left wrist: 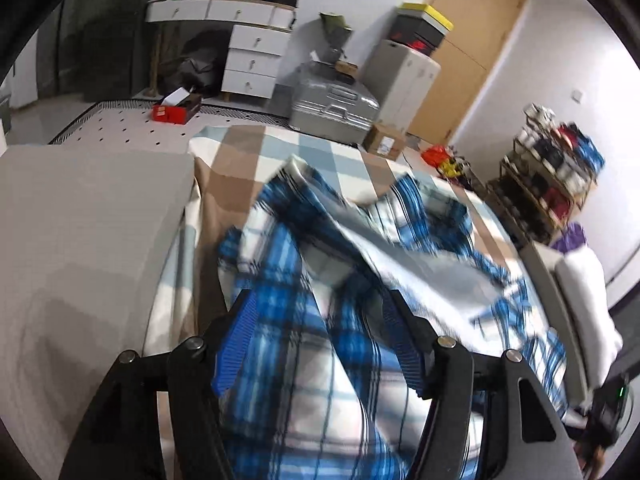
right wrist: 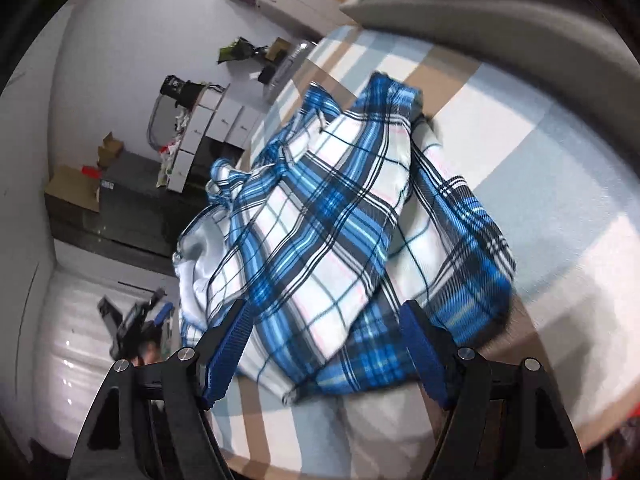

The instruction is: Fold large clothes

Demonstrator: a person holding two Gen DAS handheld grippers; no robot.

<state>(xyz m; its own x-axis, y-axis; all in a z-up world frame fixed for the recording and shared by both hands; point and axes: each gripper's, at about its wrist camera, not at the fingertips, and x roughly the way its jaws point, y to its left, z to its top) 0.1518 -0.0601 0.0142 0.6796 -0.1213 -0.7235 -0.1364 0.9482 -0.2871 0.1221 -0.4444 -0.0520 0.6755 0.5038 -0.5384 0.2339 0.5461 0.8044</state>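
A blue, white and black plaid shirt [left wrist: 360,248] lies crumpled on a bed with a checked cover [left wrist: 240,152]. My left gripper [left wrist: 320,300] hangs over its near part with its blue pads spread wide; blurred cloth shows between the fingers, and neither pad presses it. In the right wrist view the same shirt [right wrist: 320,208] is bunched in a heap on the cover [right wrist: 520,140]. My right gripper [right wrist: 324,306] stands open just above the heap's near edge, holding nothing. The left gripper [right wrist: 132,320] shows small at the lower left of that view.
A grey padded block [left wrist: 80,240] borders the bed on the left. Beyond the bed stand a silver suitcase [left wrist: 332,108], white drawers [left wrist: 256,60], a red box [left wrist: 176,110] and a loaded shoe rack [left wrist: 552,184]. A wooden door [left wrist: 472,40] is at the back.
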